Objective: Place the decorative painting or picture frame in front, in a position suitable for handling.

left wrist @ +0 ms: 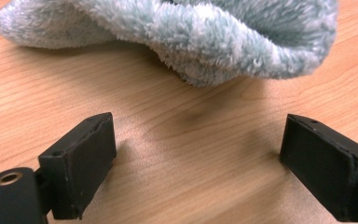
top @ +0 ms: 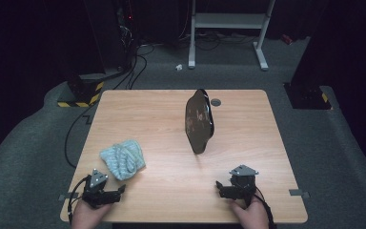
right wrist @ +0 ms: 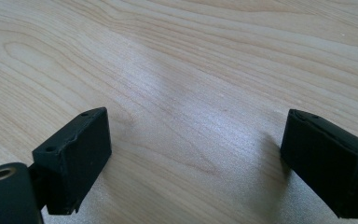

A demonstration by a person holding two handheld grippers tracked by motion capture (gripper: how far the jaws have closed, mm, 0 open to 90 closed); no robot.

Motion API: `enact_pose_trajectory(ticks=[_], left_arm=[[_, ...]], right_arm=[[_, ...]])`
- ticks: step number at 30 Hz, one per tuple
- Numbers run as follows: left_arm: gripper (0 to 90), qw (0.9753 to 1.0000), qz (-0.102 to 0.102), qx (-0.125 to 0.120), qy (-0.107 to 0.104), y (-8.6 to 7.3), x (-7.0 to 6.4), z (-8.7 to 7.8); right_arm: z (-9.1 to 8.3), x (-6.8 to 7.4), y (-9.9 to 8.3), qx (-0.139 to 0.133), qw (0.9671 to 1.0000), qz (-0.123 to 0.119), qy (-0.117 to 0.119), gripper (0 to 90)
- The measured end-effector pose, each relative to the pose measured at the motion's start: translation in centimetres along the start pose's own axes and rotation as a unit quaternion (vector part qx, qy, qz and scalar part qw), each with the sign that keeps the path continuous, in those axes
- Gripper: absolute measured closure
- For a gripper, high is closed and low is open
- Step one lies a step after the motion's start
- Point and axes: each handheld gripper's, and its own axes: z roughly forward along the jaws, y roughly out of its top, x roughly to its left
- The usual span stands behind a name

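Both hands rest low at the bench's [top: 181, 181] near edge: left gripper [top: 116, 192] released beside the cloth [top: 122, 159], right gripper [top: 219, 187] released, empty.

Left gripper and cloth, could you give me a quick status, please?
Left gripper open, short of fluffy cloth. Right gripper open over bare table. Cloth crumpled, untouched. Nothing between.

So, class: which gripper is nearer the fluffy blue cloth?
Left. The left gripper sits just below the fluffy blue cloth, jaws open toward it; the right gripper lies across the table.
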Motion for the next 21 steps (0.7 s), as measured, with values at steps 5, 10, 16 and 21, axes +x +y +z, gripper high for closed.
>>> enact_pose_trajectory(ticks=[5, 10, 16, 21], left_arm=[[10.6, 1.0000, 0.002, 0.000, -0.001, 0.01, 0.02, 0.01], [10.6, 1.0000, 0.003, 0.000, -0.001, 0.03, 0.03, 0.03], [10.9, 1.0000, 0.003, -0.001, -0.001, 0.09, 0.02, 0.09], [10.9, 1.0000, 0.003, -0.001, -0.001, 0.12, 0.01, 0.11]], right_arm=[[0.01, 0.00, 0.00, 0.000, 1.0000, -0.001, 0.000, 8.0], [0.01, -0.01, 0.00, 0.000, 1.0000, -0.001, 0.000, 8.0], [0.00, 0.00, 0.01, 0.000, 1.0000, 0.000, 0.000, 8.0], [0.18, -0.34, 0.18, 0.000, 0.9998, -0.015, 0.013, 8.0]])
